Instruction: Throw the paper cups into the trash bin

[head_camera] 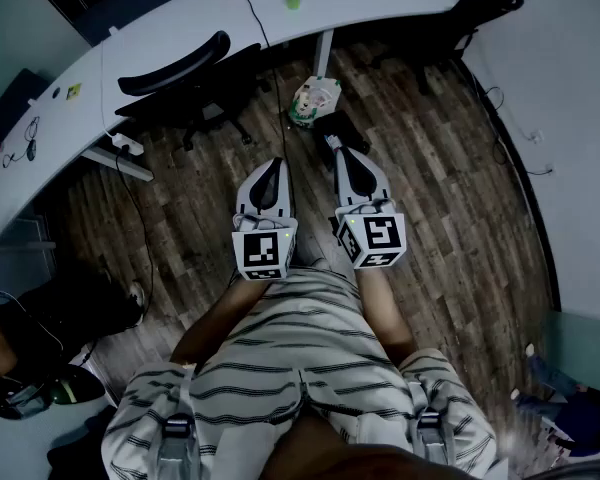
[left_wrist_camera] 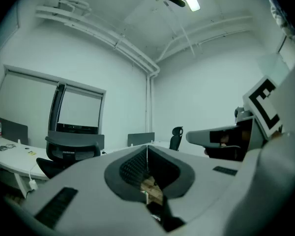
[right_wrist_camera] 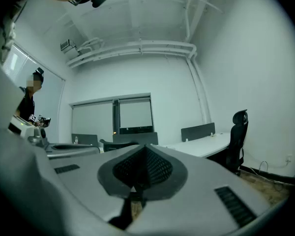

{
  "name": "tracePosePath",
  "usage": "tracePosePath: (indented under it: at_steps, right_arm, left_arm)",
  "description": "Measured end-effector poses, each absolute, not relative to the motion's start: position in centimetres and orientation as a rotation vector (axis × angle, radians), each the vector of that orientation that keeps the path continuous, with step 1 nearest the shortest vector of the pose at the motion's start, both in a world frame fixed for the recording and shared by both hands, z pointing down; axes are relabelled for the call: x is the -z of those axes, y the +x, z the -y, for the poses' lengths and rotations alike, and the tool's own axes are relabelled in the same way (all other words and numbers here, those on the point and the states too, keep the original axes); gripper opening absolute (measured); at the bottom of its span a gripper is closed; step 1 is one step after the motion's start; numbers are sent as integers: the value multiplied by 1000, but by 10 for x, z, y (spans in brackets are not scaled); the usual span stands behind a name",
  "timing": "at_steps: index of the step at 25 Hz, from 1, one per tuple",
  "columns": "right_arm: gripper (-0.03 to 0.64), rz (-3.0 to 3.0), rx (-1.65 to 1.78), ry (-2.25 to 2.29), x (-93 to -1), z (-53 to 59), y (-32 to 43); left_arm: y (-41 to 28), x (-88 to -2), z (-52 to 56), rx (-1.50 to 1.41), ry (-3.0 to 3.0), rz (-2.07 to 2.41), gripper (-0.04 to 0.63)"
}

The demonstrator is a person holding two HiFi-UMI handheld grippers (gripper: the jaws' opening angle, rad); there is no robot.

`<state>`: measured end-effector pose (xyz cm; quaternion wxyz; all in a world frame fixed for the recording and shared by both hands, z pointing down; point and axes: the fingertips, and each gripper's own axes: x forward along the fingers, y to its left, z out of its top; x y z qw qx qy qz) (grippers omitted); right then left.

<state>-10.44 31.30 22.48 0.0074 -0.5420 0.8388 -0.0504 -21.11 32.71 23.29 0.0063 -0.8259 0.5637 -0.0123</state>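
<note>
In the head view a small pale green paper cup [head_camera: 293, 0] stands on the far white desk [head_camera: 180, 23]. A trash bin [head_camera: 314, 101] lined with a white bag sits on the wooden floor under the desk, just ahead of both grippers. My left gripper [head_camera: 272, 165] and right gripper [head_camera: 340, 153] are held side by side and level in front of my striped shirt, pointing at the bin. In the left gripper view the left gripper [left_wrist_camera: 147, 149] has its jaws pressed together with nothing held. The right gripper [right_wrist_camera: 144, 149] is also shut and empty. Neither gripper view shows the cup or bin.
A black office chair [head_camera: 185, 73] stands left of the bin, another chair [head_camera: 485, 3] at the far right. A cable hangs from the desk near the bin, and a power strip [head_camera: 127, 144] lies at the left. Another person [right_wrist_camera: 32, 102] stands at the right gripper view's left.
</note>
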Motion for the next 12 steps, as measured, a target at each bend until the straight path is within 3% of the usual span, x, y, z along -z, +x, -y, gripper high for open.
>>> tracePosePath:
  at_steps: [12]
  right_arm:
    - [18, -2644, 148, -1636, -222, -323, -94]
  left_arm:
    - [-199, -234, -340, 42, -2580, -1814, 23]
